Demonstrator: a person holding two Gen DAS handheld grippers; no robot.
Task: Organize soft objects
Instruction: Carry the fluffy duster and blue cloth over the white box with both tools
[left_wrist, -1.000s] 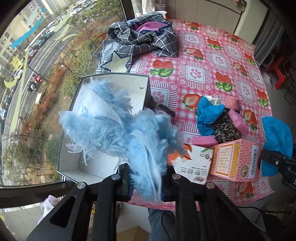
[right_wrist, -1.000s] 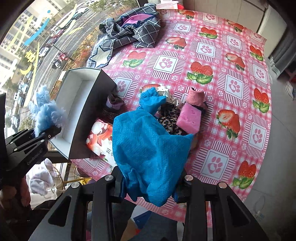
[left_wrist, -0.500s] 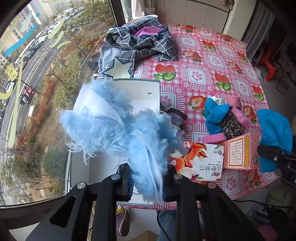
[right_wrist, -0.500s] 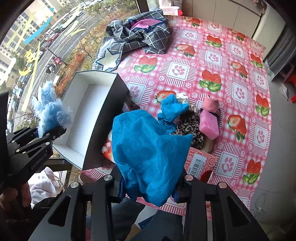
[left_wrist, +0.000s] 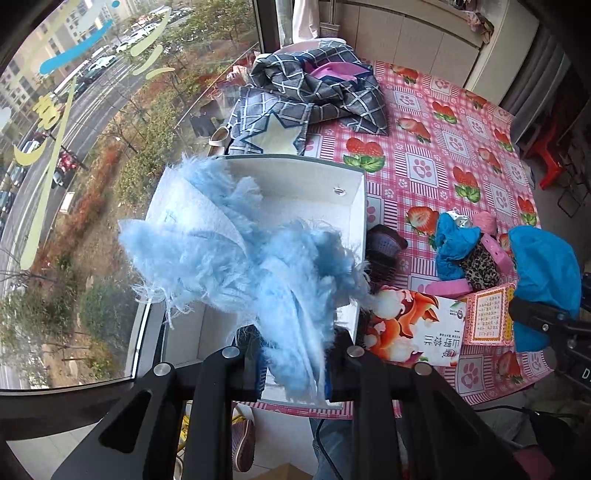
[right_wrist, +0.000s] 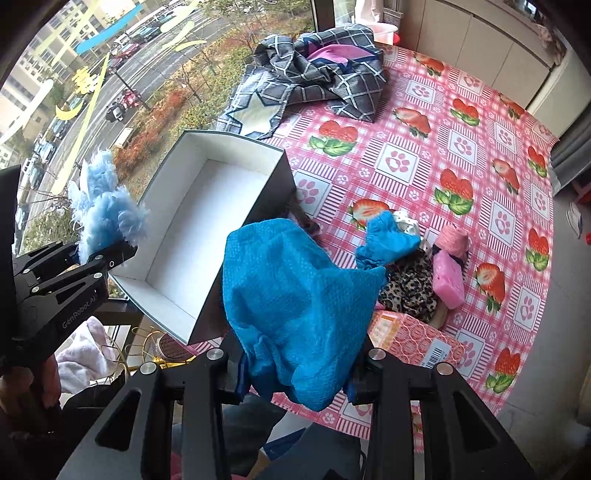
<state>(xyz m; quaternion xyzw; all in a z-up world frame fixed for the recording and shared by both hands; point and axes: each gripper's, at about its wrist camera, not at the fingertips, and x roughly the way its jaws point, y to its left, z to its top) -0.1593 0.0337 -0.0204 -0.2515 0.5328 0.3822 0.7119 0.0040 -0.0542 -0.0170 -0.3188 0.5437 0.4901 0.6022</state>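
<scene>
My left gripper (left_wrist: 293, 363) is shut on a fluffy light-blue cloth (left_wrist: 243, 258) and holds it above the open white box (left_wrist: 314, 181); the gripper also shows in the right wrist view (right_wrist: 110, 254). My right gripper (right_wrist: 295, 373) is shut on a bright blue textured cloth (right_wrist: 295, 306), held above the table's near edge, right of the box (right_wrist: 207, 225); the left wrist view shows this cloth (left_wrist: 543, 273). On the table lie another blue cloth (right_wrist: 388, 240), a leopard-print cloth (right_wrist: 410, 288) and a pink sponge-like block (right_wrist: 448, 280).
A pink strawberry-print tablecloth (right_wrist: 461, 147) covers the round table. A grey plaid garment (right_wrist: 321, 77) lies at the far side. A fox-print carton (left_wrist: 413, 328) and a pink carton (left_wrist: 487, 314) lie by the box. A large window is on the left.
Both grippers have risen and pulled back from the table with their cloths still held. The box now sits more fully under the left gripper's cloth.
</scene>
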